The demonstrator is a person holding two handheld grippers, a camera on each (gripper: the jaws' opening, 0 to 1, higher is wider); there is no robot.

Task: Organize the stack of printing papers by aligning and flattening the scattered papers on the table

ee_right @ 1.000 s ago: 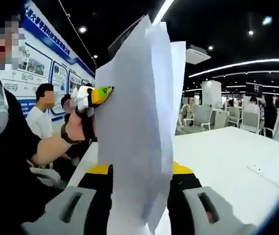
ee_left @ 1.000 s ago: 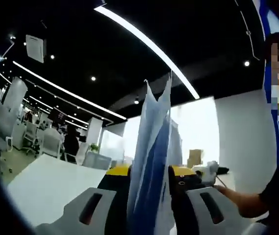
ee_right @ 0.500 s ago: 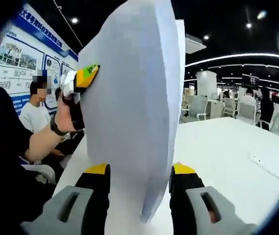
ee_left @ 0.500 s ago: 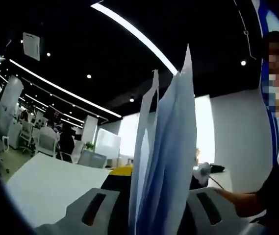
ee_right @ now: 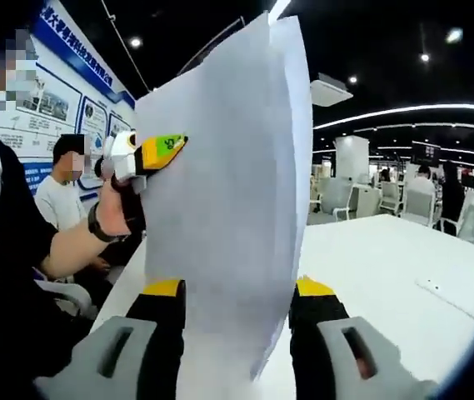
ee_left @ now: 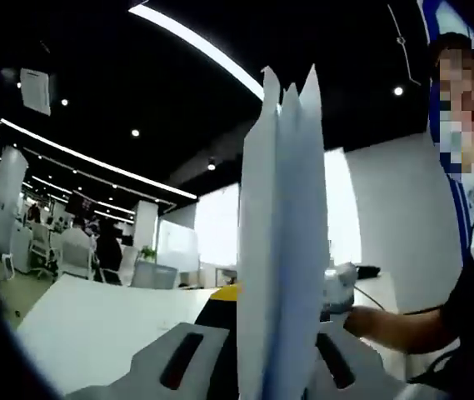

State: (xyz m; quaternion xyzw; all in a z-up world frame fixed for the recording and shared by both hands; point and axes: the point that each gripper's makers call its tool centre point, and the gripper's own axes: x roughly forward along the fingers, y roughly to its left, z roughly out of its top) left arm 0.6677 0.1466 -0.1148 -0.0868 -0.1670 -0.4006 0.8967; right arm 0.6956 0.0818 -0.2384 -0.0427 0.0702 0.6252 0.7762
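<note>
Papers (ee_right: 228, 183) held upright above the desk (ee_right: 386, 275).
My right gripper (ee_right: 237, 312) and left gripper (ee_left: 257, 350) each clamp the sheets.

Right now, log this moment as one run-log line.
left gripper: shut on paper stack | right gripper: shut on paper stack | stack: upright above white table

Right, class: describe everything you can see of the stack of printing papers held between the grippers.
The stack of papers is plain white, thin sheets, held upright off the white table. The right gripper grips it by its lower edge. In the left gripper view the sheets stand edge-on between the left gripper jaws, their top corners uneven and fanned apart, so not yet aligned. The sheets bow slightly.
</note>
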